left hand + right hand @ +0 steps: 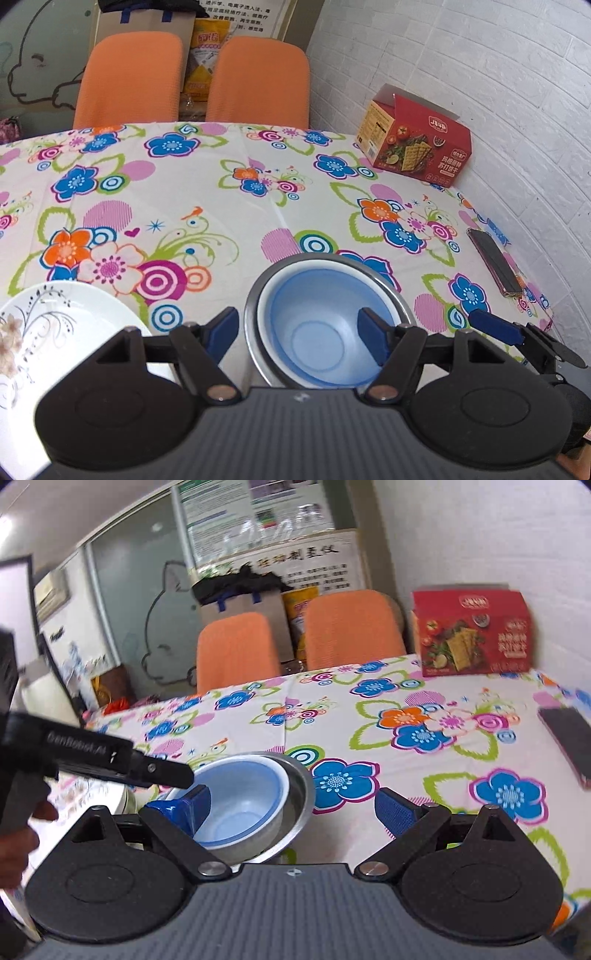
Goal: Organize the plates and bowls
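A blue bowl point(317, 332) sits nested inside a steel bowl point(369, 269) on the flowered tablecloth, close in front of my left gripper point(299, 330). That gripper is open: one finger is left of the steel rim and the other is over the blue bowl's inside. A white plate point(66, 325) with a grey floral print lies to the left. In the right wrist view the blue bowl point(240, 805) and steel bowl point(299, 794) lie at the lower left. My right gripper point(295, 808) is open beside them and holds nothing. One of its blue fingers point(495, 326) shows right of the bowls.
A red cracker box point(417, 144) stands at the far right against the white brick wall. A dark phone point(495, 262) lies along the table's right edge. Two orange chairs point(133, 77) stand behind the table. A hand point(22, 834) holds the left gripper's handle.
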### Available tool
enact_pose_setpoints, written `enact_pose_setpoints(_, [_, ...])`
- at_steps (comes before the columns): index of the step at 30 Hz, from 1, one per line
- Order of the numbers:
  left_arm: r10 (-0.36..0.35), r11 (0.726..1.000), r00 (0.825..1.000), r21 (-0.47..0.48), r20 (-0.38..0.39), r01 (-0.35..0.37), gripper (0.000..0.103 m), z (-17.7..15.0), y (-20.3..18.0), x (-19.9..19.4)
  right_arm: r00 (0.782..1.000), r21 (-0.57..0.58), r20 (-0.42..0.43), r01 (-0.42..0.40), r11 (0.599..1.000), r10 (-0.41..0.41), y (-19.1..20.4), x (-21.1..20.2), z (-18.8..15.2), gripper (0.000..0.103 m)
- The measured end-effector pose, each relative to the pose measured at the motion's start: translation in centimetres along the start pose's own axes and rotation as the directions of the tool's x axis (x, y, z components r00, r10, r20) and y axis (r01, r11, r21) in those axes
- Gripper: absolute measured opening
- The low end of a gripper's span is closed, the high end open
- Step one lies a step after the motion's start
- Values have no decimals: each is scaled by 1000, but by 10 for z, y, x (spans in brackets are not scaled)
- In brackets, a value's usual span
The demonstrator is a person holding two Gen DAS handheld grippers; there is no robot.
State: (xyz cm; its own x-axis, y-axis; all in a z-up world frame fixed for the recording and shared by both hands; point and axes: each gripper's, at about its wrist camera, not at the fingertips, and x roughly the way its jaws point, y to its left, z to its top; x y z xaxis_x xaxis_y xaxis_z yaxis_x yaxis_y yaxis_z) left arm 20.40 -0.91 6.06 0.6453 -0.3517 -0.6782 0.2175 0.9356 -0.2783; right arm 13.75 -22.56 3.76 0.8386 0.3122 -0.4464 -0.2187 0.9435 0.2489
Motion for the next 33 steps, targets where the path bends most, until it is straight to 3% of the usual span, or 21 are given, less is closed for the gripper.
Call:
enact_pose_setpoints(10, [38, 999, 999, -12, -14, -38, 70, -4, 1, 1, 1000, 191, -22, 7, 981, -3, -13, 2, -9, 83])
enact_pose_setpoints(15, [39, 999, 998, 4, -49, -39, 71, 5, 13, 6, 998, 150, -46, -37, 988, 45, -6, 9, -8, 83])
enact_pose_setpoints(27, [68, 989, 976, 146, -208, -37, 71, 22, 10, 67, 984, -21, -180, 4, 1000, -8, 12, 64, -3, 83])
enact_pose_setpoints(33, [79, 987, 973, 155, -218, -45, 71, 20, 10, 79, 979, -26, -202, 8, 1000, -13, 14, 72, -12, 84])
